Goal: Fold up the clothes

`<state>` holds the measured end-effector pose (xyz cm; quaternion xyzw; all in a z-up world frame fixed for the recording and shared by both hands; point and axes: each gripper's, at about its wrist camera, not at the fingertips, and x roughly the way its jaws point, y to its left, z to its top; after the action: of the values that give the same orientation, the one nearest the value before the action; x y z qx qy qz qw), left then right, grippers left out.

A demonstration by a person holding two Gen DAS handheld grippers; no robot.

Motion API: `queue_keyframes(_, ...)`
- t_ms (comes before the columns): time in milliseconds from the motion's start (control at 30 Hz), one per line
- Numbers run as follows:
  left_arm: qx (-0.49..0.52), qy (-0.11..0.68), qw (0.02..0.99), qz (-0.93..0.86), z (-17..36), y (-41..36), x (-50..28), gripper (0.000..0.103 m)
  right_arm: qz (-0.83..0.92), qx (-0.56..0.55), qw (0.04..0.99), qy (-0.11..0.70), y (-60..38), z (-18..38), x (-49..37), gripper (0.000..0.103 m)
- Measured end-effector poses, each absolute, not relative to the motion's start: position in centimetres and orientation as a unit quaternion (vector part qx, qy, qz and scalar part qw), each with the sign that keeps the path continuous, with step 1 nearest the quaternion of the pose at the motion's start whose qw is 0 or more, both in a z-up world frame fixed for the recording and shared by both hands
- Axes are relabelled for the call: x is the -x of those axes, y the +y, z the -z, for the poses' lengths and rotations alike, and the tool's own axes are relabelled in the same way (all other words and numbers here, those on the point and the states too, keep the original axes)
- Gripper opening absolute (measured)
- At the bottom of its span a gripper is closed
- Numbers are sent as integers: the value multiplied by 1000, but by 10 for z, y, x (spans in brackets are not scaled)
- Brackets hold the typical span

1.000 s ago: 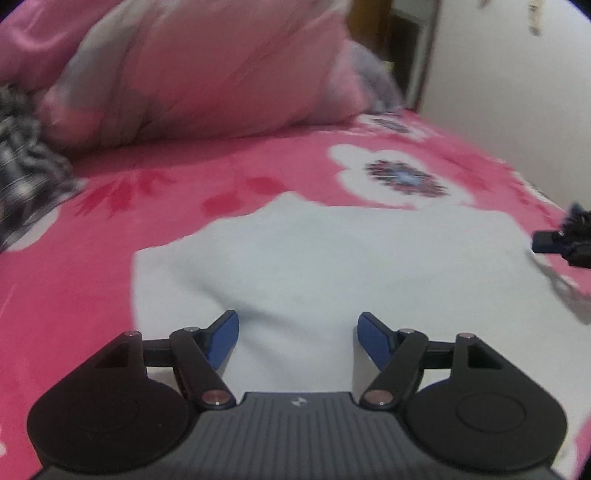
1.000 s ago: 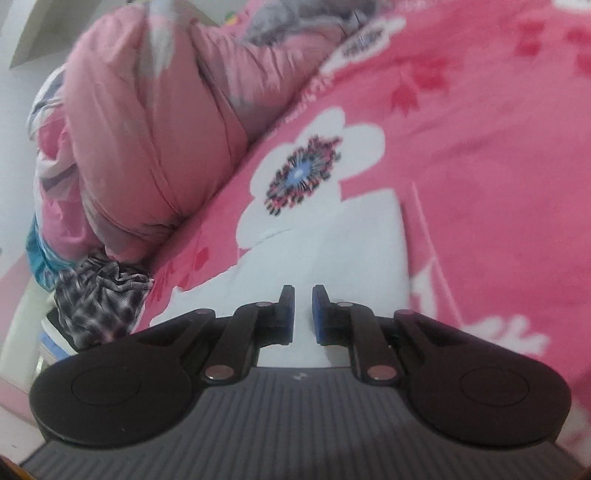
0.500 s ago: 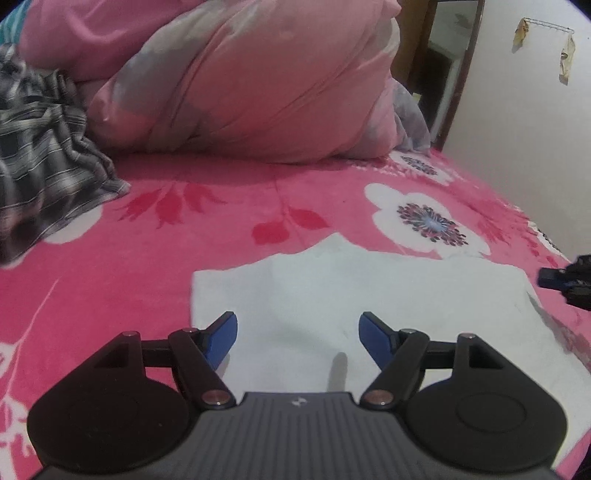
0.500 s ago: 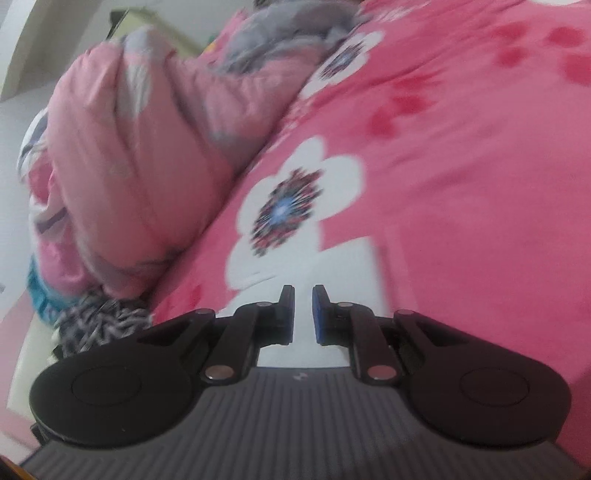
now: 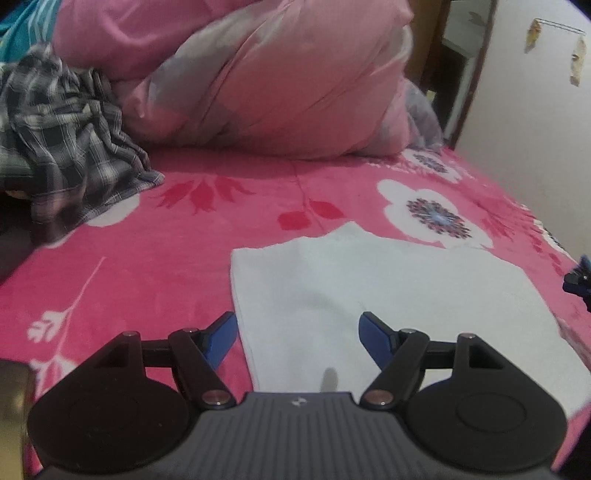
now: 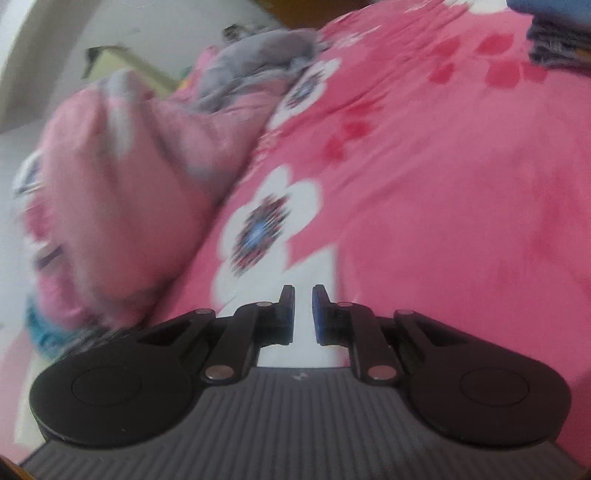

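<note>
A white garment (image 5: pixel 388 288) lies flat, folded into a rough rectangle, on the pink flowered bedspread (image 5: pixel 147 251). My left gripper (image 5: pixel 299 328) hovers open over its near left corner, holding nothing. The right gripper's tip (image 5: pixel 580 280) shows at the right edge of the left wrist view, beside the garment's right side. In the right wrist view my right gripper (image 6: pixel 303 310) has its blue pads nearly together with only a thin slit. A strip of the white garment (image 6: pixel 317 269) shows beyond them, and nothing is visibly pinched. That view is blurred.
A crumpled plaid shirt (image 5: pixel 62 140) lies at the back left. A bundled pink quilt (image 5: pixel 277 85) fills the head of the bed. A white wall (image 5: pixel 535 129) runs along the bed's right side. Blue folded fabric (image 6: pixel 554 29) sits at the far top right.
The left gripper has drawn back and to the left, so the white garment sits farther off and to the right. The right gripper has swung away, with less cloth under it. Neither jaw has changed.
</note>
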<state>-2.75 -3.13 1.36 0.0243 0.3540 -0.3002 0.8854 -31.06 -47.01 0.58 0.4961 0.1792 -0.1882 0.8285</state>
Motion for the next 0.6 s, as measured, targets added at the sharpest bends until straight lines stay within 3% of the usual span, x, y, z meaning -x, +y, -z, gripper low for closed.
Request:
queue_keyframes(167,-12,366,867,338,-15,-26,69,74,122,-499,828,223,-417,2,326,11)
queue_keyframes(333,-16,393,852,346,9,-31,96,74,184,-430,832,298,-394,18,341,8)
queue_keyframes(600,-39,380,862,333,12,-26,115,74,236,-393,850,259,-373,-15,387,11)
